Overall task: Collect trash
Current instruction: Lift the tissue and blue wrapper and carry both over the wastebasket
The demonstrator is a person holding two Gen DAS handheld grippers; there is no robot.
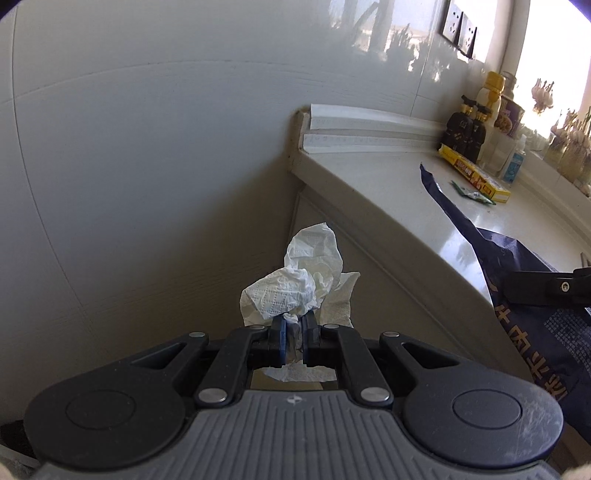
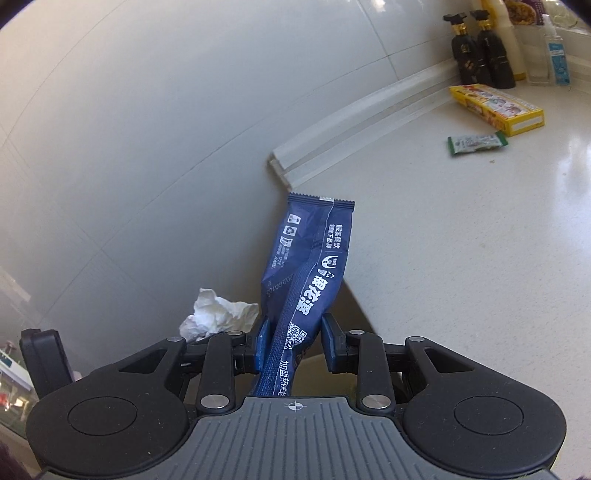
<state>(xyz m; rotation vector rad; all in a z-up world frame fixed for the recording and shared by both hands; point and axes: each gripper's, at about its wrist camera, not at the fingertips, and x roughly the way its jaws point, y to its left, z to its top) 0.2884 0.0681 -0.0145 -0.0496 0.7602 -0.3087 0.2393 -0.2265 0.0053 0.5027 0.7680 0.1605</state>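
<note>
My left gripper (image 1: pixel 293 325) is shut on a crumpled white tissue (image 1: pixel 303 277), held in the air beside the counter's end, off its left edge. The tissue also shows in the right wrist view (image 2: pixel 218 314). My right gripper (image 2: pixel 295 336) has its jaws partly apart with a dark blue snack wrapper (image 2: pixel 310 258) between them; the wrapper rests against the left pad and a gap shows on its right side. The wrapper stands up over the counter corner and shows in the left wrist view (image 1: pixel 517 266). A small green sachet (image 2: pixel 476 142) lies on the white counter (image 2: pixel 461 240).
A yellow box (image 2: pixel 496 107), two dark bottles (image 2: pixel 480 55), a clear spray bottle (image 2: pixel 557 55) and a pale bottle (image 1: pixel 489 96) stand at the counter's back. White trim strips (image 2: pixel 362 129) lie along the tiled wall (image 1: pixel 147 147). Wall sockets (image 1: pixel 460 29) are above.
</note>
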